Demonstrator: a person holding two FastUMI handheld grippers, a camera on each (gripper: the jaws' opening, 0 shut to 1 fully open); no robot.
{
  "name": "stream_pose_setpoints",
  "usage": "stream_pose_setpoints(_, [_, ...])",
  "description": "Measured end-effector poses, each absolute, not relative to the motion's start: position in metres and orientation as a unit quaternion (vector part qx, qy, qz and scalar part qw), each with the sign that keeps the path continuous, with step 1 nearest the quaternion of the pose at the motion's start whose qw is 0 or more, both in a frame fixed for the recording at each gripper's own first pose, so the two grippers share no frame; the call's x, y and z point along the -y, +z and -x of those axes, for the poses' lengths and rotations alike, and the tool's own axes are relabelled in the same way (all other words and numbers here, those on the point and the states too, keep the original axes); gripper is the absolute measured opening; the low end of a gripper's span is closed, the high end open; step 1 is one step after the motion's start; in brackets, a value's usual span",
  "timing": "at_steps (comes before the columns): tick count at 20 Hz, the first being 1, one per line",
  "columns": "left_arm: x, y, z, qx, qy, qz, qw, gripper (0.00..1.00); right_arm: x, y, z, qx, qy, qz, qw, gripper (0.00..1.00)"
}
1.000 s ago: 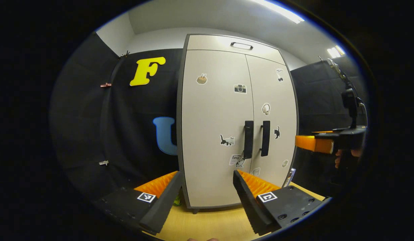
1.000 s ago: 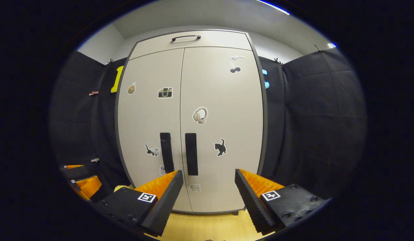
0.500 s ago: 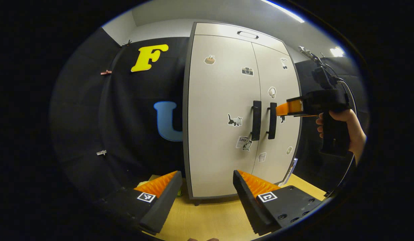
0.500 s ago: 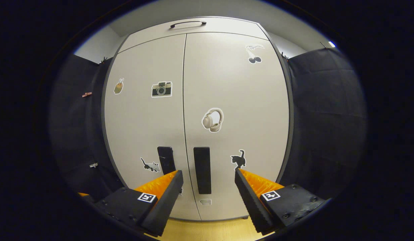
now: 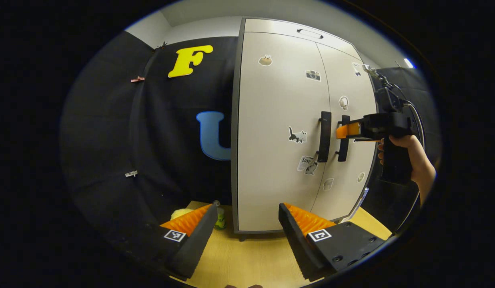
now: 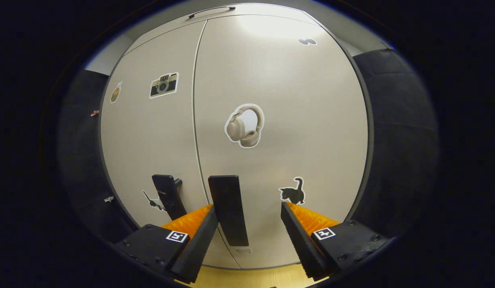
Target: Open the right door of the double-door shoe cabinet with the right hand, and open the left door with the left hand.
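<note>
The pale double-door shoe cabinet [image 5: 271,120] stands with both doors closed, stickers on them. Its two dark vertical handles sit side by side at the middle seam: the left handle [image 5: 324,136] and the right handle [image 5: 343,138]. My right gripper [image 6: 248,206] is open and close to the right door [image 6: 295,100]. The right handle [image 6: 229,210] stands between its fingers, nearer the left one, and the left handle [image 6: 169,196] is just outside. In the left gripper view, the right gripper [image 5: 340,131] reaches the right handle, held by a hand [image 5: 411,156]. My left gripper [image 5: 247,205] is open, well back from the cabinet's left side.
The cabinet rests on a light wooden surface [image 5: 247,256]. A small green bottle [image 5: 219,216] and a yellow object [image 5: 181,213] lie by the cabinet's left foot. Black cloth walls flank the cabinet. A cable [image 5: 415,116] trails from the right gripper.
My right gripper has moved in on the right door until the right handle stands between its fingers. The left gripper view has swung left, so the cabinet sits further right in it.
</note>
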State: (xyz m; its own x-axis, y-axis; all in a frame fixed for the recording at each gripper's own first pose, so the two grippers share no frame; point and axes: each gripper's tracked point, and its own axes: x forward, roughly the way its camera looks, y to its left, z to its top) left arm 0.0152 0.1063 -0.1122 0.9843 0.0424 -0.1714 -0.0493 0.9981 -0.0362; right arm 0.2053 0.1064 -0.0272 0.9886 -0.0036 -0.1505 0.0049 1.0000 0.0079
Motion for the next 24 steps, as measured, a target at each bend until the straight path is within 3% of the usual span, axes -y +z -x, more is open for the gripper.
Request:
stream_pose_setpoints(1, [-0.108, -0.115, -0.015, -0.088, 0.027, 0.022, 0.995, 0.95, -0.111, -0.028, -0.208, -0.075, 0.005, -0.008, 0.997, 0.97])
stream_pose_setpoints(3, [-0.110, -0.117, -0.014, -0.091, 0.033, 0.024, 0.995, 0.95, -0.120, -0.031, -0.210, -0.080, 0.016, -0.017, 0.997, 0.78])
stream_pose_setpoints(4, [-0.111, -0.118, -0.013, -0.091, 0.035, 0.026, 0.995, 0.95, -0.123, -0.033, -0.212, -0.085, 0.019, -0.013, 0.996, 0.61])
stream_pose_setpoints(6, [-0.113, -0.117, -0.011, -0.090, 0.037, 0.029, 0.995, 0.95, -0.127, -0.038, -0.212, -0.093, 0.018, -0.002, 0.996, 0.48])
stream_pose_setpoints(7, [-0.113, -0.118, -0.010, -0.090, 0.038, 0.030, 0.995, 0.95, -0.127, -0.040, -0.213, -0.091, 0.018, 0.001, 0.996, 0.47])
stream_pose_setpoints(8, [-0.113, -0.119, -0.008, -0.090, 0.038, 0.030, 0.995, 0.95, -0.127, -0.036, -0.211, -0.091, 0.019, 0.002, 0.996, 0.36])
stream_pose_setpoints(11, [-0.110, -0.121, -0.004, -0.092, 0.033, 0.031, 0.995, 0.95, -0.127, -0.037, -0.212, -0.094, 0.025, -0.004, 0.995, 0.35])
stream_pose_setpoints(15, [-0.107, -0.119, 0.002, -0.091, 0.025, 0.028, 0.995, 0.95, -0.127, -0.037, -0.208, -0.093, 0.034, -0.014, 0.995, 0.28])
stream_pose_setpoints(16, [-0.106, -0.119, 0.003, -0.090, 0.024, 0.026, 0.995, 0.95, -0.127, -0.038, -0.207, -0.094, 0.039, -0.011, 0.995, 0.22])
stream_pose_setpoints(24, [-0.084, -0.113, -0.006, -0.087, -0.006, 0.025, 0.996, 0.95, -0.117, -0.034, -0.166, -0.081, 0.060, -0.022, 0.995, 0.22])
